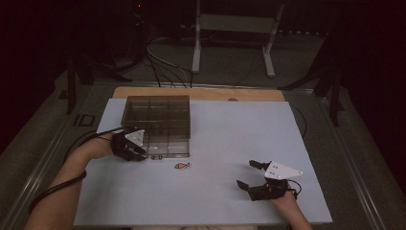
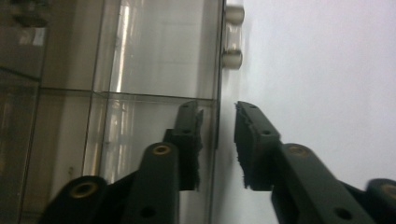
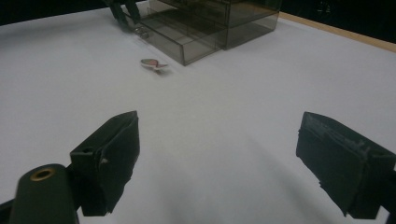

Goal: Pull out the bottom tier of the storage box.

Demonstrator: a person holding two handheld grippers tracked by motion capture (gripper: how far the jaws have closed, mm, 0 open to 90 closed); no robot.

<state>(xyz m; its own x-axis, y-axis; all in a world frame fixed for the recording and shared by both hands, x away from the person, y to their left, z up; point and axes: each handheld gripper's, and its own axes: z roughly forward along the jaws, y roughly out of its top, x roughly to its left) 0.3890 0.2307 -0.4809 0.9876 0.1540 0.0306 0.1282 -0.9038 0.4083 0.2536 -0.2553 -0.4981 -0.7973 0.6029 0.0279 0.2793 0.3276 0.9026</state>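
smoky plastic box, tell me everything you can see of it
The smoky plastic box is a see-through, grey-brown case split by inner walls into square compartments. It lies flat on the white sheet, toward its far left. A small cylindrical knob sits on its near front. The left tool straddles that front wall, jaws slightly apart. Whether they touch it is unclear.

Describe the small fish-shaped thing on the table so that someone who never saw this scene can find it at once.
Start at the white board that covers the table, then find the smoky transparent compartment box on its far left part. Just in front of the box's near right corner lies the small flat fish figure, alone on the bare white. Its red and green colours set it apart from the dark box and the black grippers.
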